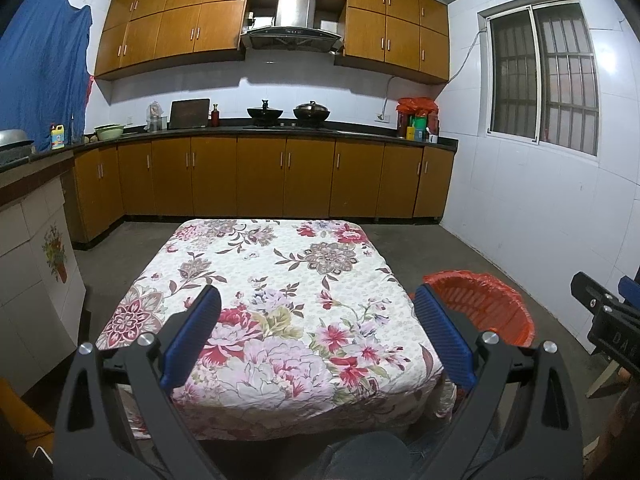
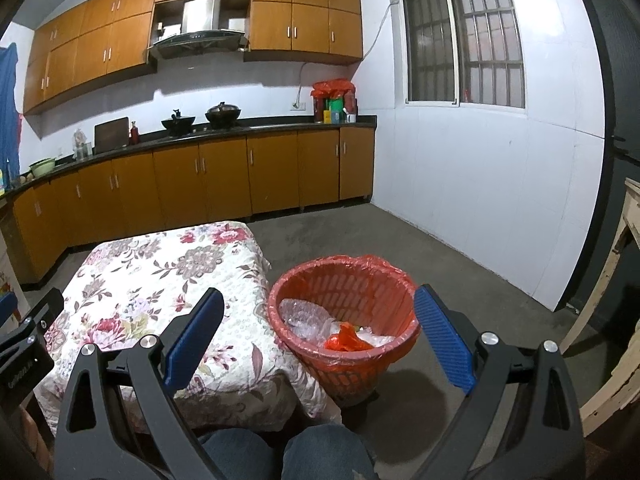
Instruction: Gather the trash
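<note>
The person's knees (image 2: pixel 280 452) show at the bottom edge, cut off. Both grippers hang released and empty: the left gripper (image 1: pixel 316 336) above the near edge of the table (image 1: pixel 280 280) with its floral cloth, the right gripper (image 2: pixel 318 336) over the red bin (image 2: pixel 344 320). The bin stands on the floor just beside the table's right edge; inside lie clear plastic (image 2: pixel 304 316) and an orange scrap (image 2: pixel 346 340), other contents hard to make out. Beyond, cabinets (image 1: pixel 260 176) line the far wall
</note>
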The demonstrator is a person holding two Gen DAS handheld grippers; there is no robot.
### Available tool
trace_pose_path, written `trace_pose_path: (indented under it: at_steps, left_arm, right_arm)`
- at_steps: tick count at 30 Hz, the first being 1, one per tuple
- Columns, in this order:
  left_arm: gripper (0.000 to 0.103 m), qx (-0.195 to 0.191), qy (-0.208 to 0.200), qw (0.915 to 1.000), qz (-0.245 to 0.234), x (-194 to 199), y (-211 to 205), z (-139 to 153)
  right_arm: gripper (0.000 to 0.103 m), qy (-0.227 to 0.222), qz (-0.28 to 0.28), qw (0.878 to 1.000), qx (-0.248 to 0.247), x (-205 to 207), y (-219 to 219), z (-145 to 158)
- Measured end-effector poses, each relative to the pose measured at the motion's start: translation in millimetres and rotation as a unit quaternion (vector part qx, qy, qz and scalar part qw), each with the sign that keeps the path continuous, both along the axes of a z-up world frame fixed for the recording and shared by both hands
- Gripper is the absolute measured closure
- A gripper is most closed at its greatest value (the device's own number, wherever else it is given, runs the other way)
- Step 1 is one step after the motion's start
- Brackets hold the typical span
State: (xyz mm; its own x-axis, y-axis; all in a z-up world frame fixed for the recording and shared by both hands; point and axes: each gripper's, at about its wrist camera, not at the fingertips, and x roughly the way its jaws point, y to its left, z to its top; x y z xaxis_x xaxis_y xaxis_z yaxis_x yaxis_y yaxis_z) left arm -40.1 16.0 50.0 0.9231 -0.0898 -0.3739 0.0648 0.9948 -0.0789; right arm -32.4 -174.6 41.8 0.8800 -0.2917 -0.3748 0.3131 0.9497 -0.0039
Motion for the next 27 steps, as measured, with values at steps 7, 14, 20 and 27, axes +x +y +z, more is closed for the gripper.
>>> trace_pose_path:
  at_steps: [7,14,20,27]
  left_arm:
    - [0.008,0.001,0.005,1.0,-0.002,0.8,-1.3,1.1]
    - [0.008,0.003,0.005,1.0,-0.003,1.5,-1.4,0.3]
    - [0.008,0.003,0.006,1.0,-0.002,1.3,0.7,-0.8]
    - [0.008,0.003,0.004,1.0,0.001,0.5,3.5,-0.8]
  right_arm:
    - [0.008,0.001,0.001,1.0,0.001,0.5,-1.2,-1.7]
    - [0.008,0.004,0.003,1.0,0.003,0.9,0.0,-4.8]
    - [0.008,0.005,0.004,1.0,0.003,1.7,1.6,-5.8]
    - [0.008,0.006,0.004,1.0,0.003,1.6,1.7,-6.4]
